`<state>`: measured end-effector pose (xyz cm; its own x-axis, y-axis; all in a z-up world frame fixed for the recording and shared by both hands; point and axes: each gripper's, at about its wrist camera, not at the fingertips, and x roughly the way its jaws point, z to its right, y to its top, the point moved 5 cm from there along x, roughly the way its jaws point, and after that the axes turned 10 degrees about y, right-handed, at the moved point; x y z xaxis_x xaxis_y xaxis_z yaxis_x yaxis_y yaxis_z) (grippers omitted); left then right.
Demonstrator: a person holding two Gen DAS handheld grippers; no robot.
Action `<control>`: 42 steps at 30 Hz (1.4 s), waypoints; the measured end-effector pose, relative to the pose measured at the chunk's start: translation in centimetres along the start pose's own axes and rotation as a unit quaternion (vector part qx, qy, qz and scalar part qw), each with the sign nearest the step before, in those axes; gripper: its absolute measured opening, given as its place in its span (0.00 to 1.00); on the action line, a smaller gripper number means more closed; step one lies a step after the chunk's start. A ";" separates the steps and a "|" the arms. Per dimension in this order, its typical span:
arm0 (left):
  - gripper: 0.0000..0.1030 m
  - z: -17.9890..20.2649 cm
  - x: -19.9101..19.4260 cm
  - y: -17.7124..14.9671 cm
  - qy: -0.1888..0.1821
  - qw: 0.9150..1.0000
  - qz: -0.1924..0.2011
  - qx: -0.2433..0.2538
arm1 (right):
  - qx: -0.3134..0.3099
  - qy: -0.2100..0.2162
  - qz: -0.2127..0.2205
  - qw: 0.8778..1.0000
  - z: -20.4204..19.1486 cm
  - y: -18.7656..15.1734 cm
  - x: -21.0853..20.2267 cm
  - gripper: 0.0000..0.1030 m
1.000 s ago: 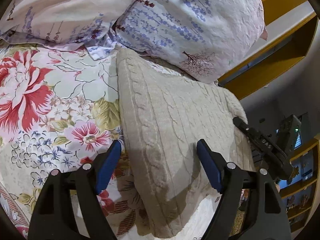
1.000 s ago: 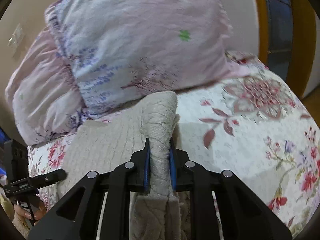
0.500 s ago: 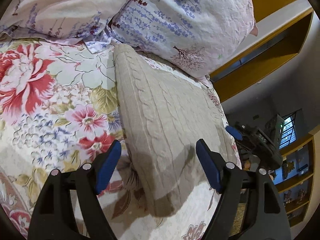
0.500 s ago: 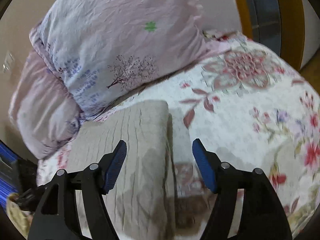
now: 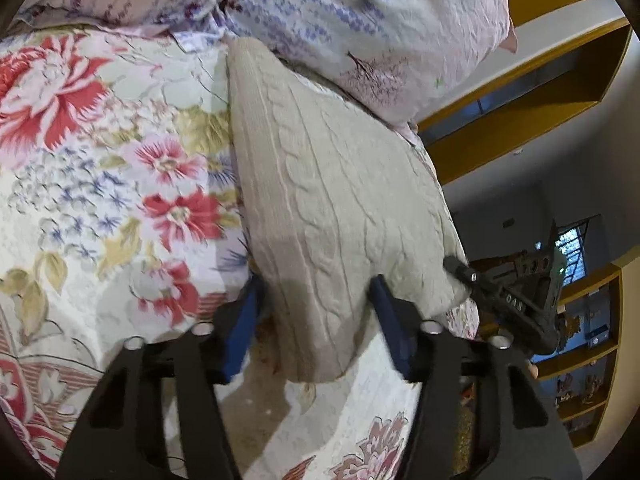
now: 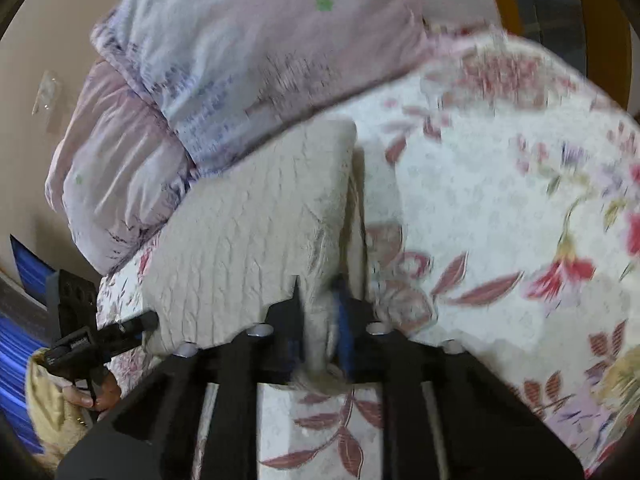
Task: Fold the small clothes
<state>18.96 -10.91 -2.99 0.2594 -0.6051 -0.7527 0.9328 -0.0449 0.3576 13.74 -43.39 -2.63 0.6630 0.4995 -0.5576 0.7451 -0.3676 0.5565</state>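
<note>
Your beige cable-knit sweater [image 5: 336, 216] already lies as a long narrow strip on the floral bedspread [image 5: 100, 184], far end tucked against the lavender-print pillow [image 5: 360, 20]. I read that as the lengthwise folds being done; the cross fold is what's left.

Your right gripper [image 6: 320, 320] has its jaws closing and nearly together, pads pinching the near right corner of the sweater [image 6: 248, 240]; the knit bunches up between them. Grip looks real.

Your left gripper [image 5: 316, 320] is closing too, but the jaws are only about half shut and straddle the near left corner of the sweater. Fabric is between the pads; through the blur I can't confirm they press on it yet.

The near end of the sweater already arches up from the bedspread in the left view.

My read: both near corners need a firm hold, then carry that end toward the pillow end and lay it flat. No other clothes in view.
</note>
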 end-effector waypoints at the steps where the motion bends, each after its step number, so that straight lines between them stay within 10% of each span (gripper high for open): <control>1: 0.41 0.1 0.0 -0.1 0.000 1.000 -0.001 0.004 | -0.013 -0.001 0.025 1.000 -0.7 0.7 -0.9 0.12; 5: 0.36 0.2 -0.3 -0.5 0.005 1.000 0.004 0.017 | -0.052 -0.044 0.076 0.995 -1.6 2.1 -2.9 0.11; 10: 0.36 0.0 0.0 -0.9 0.013 1.000 -0.001 0.020 | -0.013 -0.152 0.019 0.988 3.1 0.7 -0.6 0.00; 15: 0.51 -0.4 0.0 -0.8 0.017 1.000 -0.003 0.014 | 0.079 -0.082 0.028 0.993 5.8 0.5 -1.6 0.00; 20: 0.71 -0.6 -0.9 0.5 0.018 1.000 0.021 -0.005 | 0.107 0.008 0.064 0.992 4.7 2.6 -2.4 0.60; 26: 0.72 0.0 -0.6 1.3 0.042 0.999 0.029 0.008 | 0.082 0.017 0.016 0.996 2.6 2.4 1.1 0.55; 27: 0.73 0.2 -0.6 1.3 0.047 0.998 0.030 0.014 | 0.074 0.014 0.005 0.997 2.3 2.3 1.8 0.44; 28: 0.75 0.6 -0.3 1.5 0.049 0.998 0.030 0.017 | 0.065 0.015 -0.001 0.998 2.1 2.2 2.1 0.11; 33: 0.79 1.6 -0.1 1.9 0.068 0.996 0.037 0.036 | 0.011 -0.040 0.056 0.998 1.1 3.0 0.3 0.10; 42: 0.84 2.2 0.6 1.7 0.126 0.988 0.042 0.074 | 0.008 -0.091 0.022 0.996 2.2 2.1 2.4 0.16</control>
<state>20.20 -13.07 -1.62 0.4051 -0.3955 -0.8243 0.8636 -0.1304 0.4870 17.02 -44.73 -4.14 0.6962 0.3336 -0.6357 0.7152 -0.3988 0.5740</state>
